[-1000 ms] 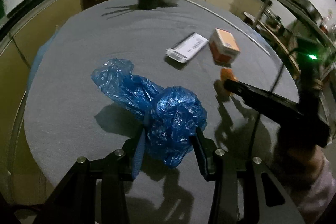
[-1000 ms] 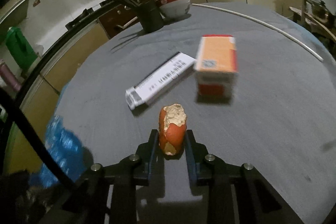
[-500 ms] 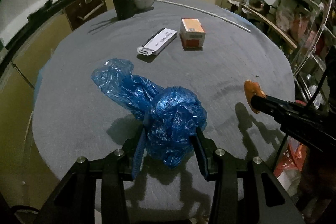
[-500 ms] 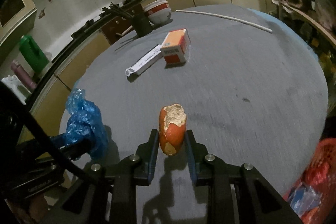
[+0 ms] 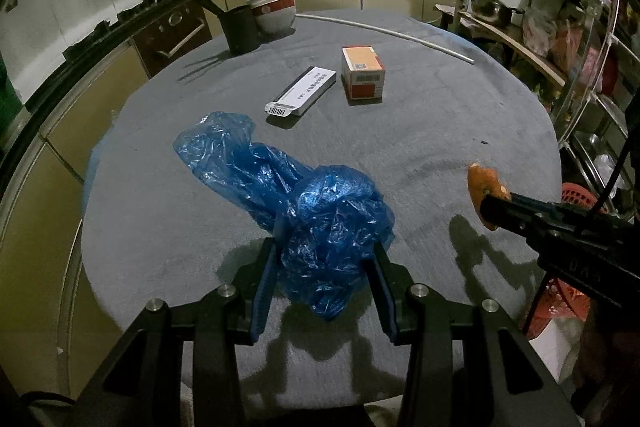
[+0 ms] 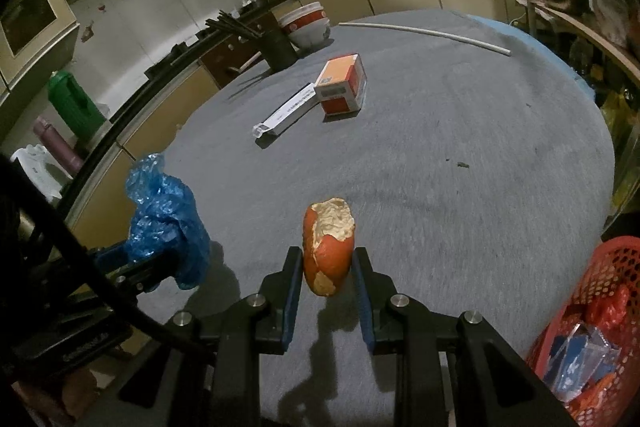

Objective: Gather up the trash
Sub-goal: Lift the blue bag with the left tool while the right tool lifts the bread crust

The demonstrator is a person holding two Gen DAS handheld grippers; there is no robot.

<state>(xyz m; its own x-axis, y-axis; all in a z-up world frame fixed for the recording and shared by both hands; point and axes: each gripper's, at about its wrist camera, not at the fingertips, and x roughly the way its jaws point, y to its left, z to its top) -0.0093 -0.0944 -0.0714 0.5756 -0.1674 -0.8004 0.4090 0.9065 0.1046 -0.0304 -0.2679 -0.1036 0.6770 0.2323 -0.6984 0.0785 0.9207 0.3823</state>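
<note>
Both loads have come back to the table's (image 6: 460,187) near edge: left claw (image 5: 326,267) grips bag (image 5: 320,227), right claw (image 6: 326,279) grips peel (image 6: 328,247). Basket (image 6: 608,267) within reach; two boxes remain.

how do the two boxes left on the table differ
The white box is long, flat and slim with a barcode at its near end; the orange box is shorter, blockier and taller. The white box lies diagonally; the orange one sits squarer to the left wrist camera. Both rest side by side on the grey table.
</note>
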